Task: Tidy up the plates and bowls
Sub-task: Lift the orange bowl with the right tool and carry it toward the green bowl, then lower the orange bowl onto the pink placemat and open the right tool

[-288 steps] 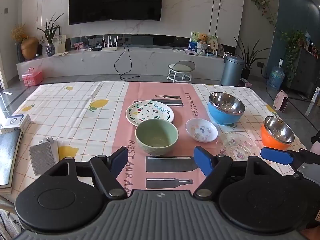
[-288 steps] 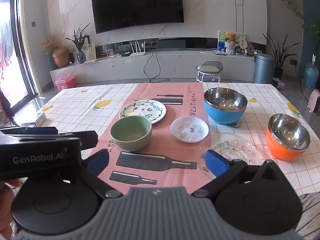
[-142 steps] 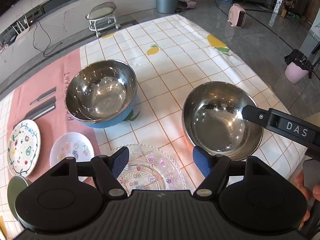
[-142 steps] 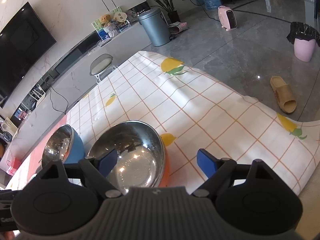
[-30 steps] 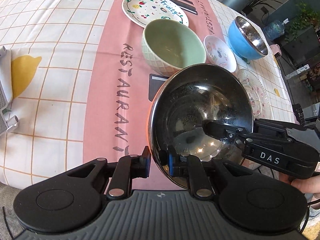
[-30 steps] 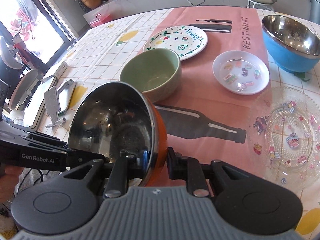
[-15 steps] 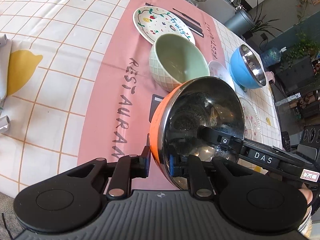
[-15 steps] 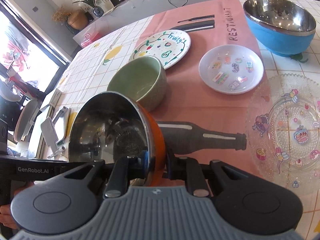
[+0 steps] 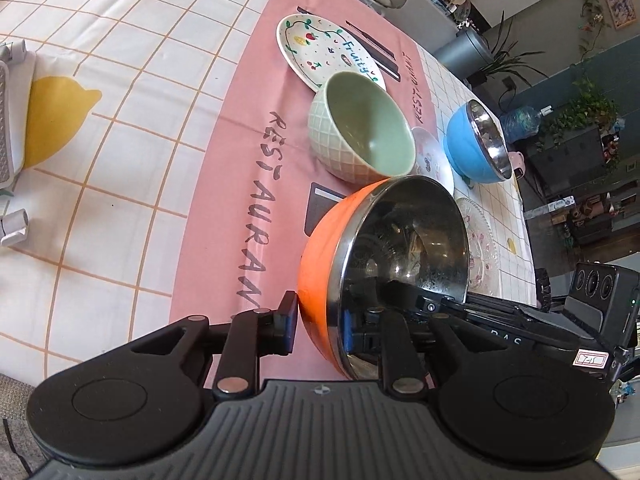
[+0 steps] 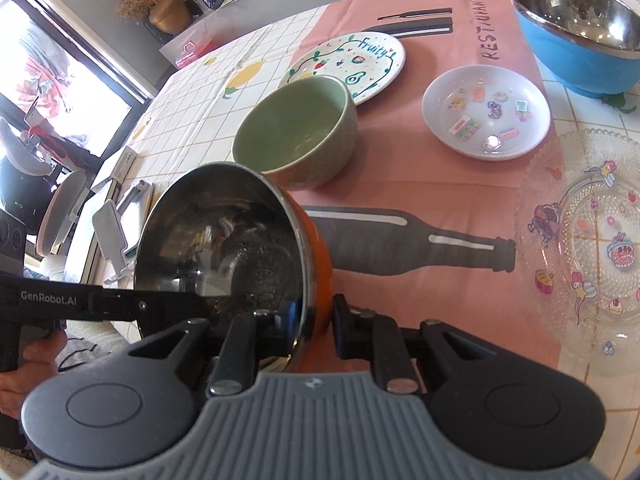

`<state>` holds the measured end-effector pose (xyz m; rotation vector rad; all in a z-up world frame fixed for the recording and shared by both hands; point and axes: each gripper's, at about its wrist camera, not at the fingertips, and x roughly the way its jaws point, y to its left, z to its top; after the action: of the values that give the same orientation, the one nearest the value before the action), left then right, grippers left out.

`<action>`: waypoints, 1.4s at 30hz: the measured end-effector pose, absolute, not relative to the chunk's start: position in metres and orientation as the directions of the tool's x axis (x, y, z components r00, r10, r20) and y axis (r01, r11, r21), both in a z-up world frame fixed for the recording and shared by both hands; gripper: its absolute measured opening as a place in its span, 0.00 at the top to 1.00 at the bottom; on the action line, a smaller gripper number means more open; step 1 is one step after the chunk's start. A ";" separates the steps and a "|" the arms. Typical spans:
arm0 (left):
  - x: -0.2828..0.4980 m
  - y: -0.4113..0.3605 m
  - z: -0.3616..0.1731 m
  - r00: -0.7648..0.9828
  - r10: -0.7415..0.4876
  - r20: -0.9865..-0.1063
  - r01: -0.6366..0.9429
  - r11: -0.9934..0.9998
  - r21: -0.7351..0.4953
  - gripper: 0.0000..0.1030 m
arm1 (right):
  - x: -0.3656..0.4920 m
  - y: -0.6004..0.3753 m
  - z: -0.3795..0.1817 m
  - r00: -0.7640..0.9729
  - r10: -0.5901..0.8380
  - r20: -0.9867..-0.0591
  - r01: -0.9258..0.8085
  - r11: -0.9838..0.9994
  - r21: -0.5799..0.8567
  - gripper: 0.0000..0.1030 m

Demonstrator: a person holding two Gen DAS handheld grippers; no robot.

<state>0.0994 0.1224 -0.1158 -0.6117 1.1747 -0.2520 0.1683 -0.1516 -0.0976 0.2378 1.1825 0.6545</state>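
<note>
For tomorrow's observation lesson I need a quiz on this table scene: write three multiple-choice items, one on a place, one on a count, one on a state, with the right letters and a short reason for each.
1. Which dish lies just behind the green bowl?
A. the "Fruity" plate
B. the clear glass plate
C. a black tray

2. How many steel-lined bowls are in view?
A. one
B. two
C. four

3. How is the orange bowl held?
A. resting flat on the tablecloth
B. upside down
C. tilted, its rim pinched by both grippers

Answers:
1 A: the right wrist view shows the plate's edge beside the green bowl's far rim.
2 B: only the orange bowl and the blue bowl have steel linings.
3 C: the left gripper and the right gripper each straddle the rim, and the bowl leans on its side.
</note>
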 end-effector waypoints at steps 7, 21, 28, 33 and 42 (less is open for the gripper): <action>0.097 0.115 -0.111 0.402 -0.469 -0.786 -0.083 0.837 -0.541 0.75 | 0.167 -0.152 -0.099 0.225 0.585 -0.779 -0.352 0.794 0.495 0.81; 0.083 0.114 -0.088 0.551 -0.418 -0.722 -0.015 0.860 -0.510 0.41 | 0.165 -0.156 -0.087 0.251 0.610 -0.751 -0.392 0.774 0.497 0.66; 0.083 0.110 -0.083 0.598 -0.327 -0.732 -0.024 0.905 -0.425 0.19 | 0.162 -0.160 -0.079 0.292 0.622 -0.727 -0.423 0.766 0.485 0.45; 0.085 0.106 -0.088 0.575 -0.293 -0.764 -0.028 0.926 -0.377 0.19 | 0.163 -0.157 -0.081 0.287 0.606 -0.742 -0.424 0.775 0.469 0.45; 0.087 0.097 -0.098 0.539 -0.171 -0.825 -0.042 0.972 -0.229 0.19 | 0.158 -0.145 -0.089 0.280 0.527 -0.802 -0.454 0.809 0.373 0.68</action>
<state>0.0871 0.0974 -0.0976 -0.2330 1.0011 -0.0773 0.1579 -0.1449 -0.0887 0.0757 1.1060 0.6587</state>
